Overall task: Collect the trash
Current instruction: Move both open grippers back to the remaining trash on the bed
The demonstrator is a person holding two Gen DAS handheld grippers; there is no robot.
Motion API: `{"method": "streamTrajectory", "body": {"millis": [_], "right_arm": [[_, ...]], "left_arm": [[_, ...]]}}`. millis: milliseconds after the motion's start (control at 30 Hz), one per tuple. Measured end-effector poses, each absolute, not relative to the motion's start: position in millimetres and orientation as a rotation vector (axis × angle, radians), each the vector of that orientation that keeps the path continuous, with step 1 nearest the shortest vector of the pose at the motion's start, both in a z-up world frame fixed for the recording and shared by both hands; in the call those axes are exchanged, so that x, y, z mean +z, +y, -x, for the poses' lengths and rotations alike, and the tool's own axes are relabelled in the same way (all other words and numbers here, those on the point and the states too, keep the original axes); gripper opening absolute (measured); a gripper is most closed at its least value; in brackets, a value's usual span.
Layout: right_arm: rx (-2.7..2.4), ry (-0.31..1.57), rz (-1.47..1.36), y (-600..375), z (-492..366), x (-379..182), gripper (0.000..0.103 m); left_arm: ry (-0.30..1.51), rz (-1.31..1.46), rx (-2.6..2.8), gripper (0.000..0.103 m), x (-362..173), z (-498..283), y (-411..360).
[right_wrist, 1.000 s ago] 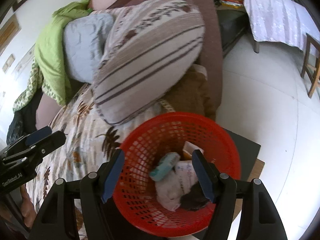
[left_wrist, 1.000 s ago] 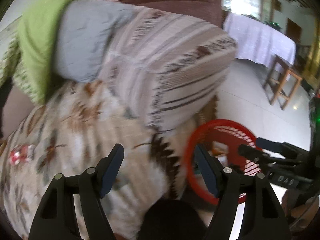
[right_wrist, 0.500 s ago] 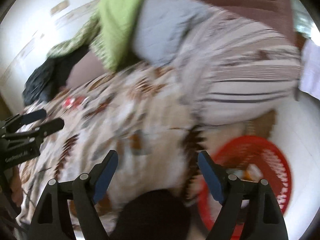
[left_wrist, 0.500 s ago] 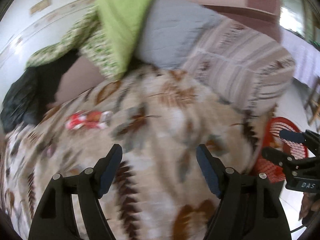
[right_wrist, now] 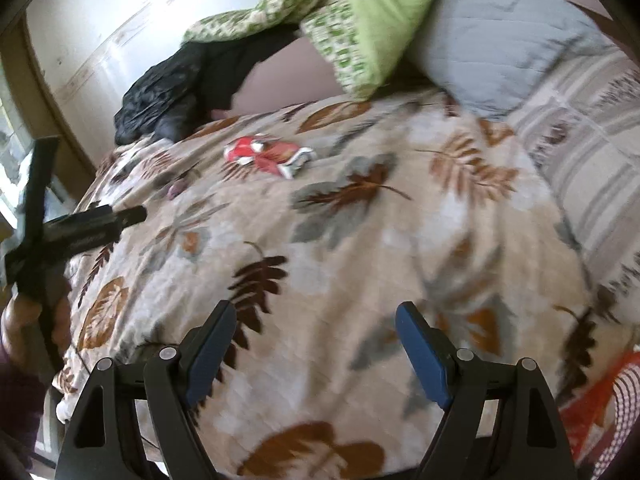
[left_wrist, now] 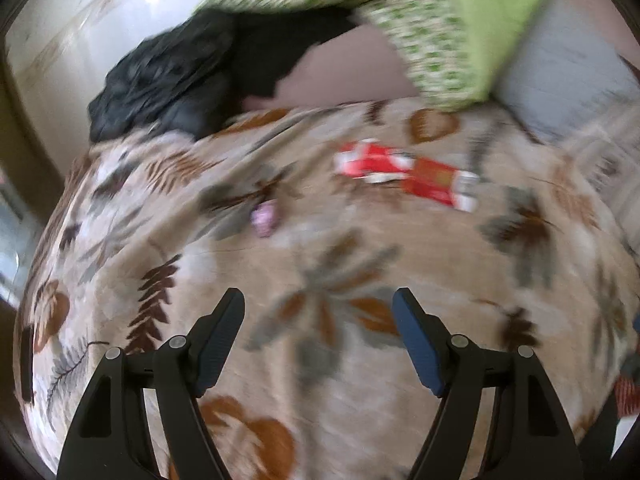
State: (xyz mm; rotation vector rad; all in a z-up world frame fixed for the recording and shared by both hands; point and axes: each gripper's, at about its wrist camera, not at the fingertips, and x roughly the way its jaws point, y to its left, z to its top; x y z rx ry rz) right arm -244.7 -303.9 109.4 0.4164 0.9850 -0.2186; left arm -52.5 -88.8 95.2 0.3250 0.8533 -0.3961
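A red and white wrapper (left_wrist: 404,172) lies on the leaf-patterned blanket (left_wrist: 320,264), ahead of my left gripper (left_wrist: 318,308) and a little to the right. It also shows in the right wrist view (right_wrist: 268,156), far ahead and left. A small pink scrap (left_wrist: 264,216) lies left of it, and also shows in the right wrist view (right_wrist: 176,189). Both grippers are open and empty above the blanket. My right gripper (right_wrist: 314,322) is nearer the front. The red mesh basket (right_wrist: 596,404) shows at the lower right edge.
A black garment (left_wrist: 172,76) lies at the back left. A green patterned blanket (left_wrist: 452,24), a grey pillow (right_wrist: 492,44) and a striped cushion (right_wrist: 592,184) sit at the back right. The left gripper's body (right_wrist: 80,228) shows at the left of the right wrist view.
Both grippers have swung left, away from the red basket and over the blanket. The wrapper and pink scrap have come into view. Both jaws stayed open.
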Motion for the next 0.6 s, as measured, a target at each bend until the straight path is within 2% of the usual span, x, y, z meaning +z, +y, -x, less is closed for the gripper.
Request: {"method": "streamTrajectory", "body": {"millis": [233, 400, 600], "right_arm": [[-0.21, 1.03, -0.445, -307, 227, 85, 0.085], [-0.208, 1.034, -0.472, -310, 221, 74, 0.085], [-0.211, 1.058, -0.51, -318, 219, 60, 0.085]], "left_arm": [[0.902, -0.237, -0.368, 0.075, 90, -23, -92], [0.89, -0.293, -0.388, 0.075, 87, -73, -144], [0.965, -0.243, -0.465, 0.075, 78, -134, -205]]}}
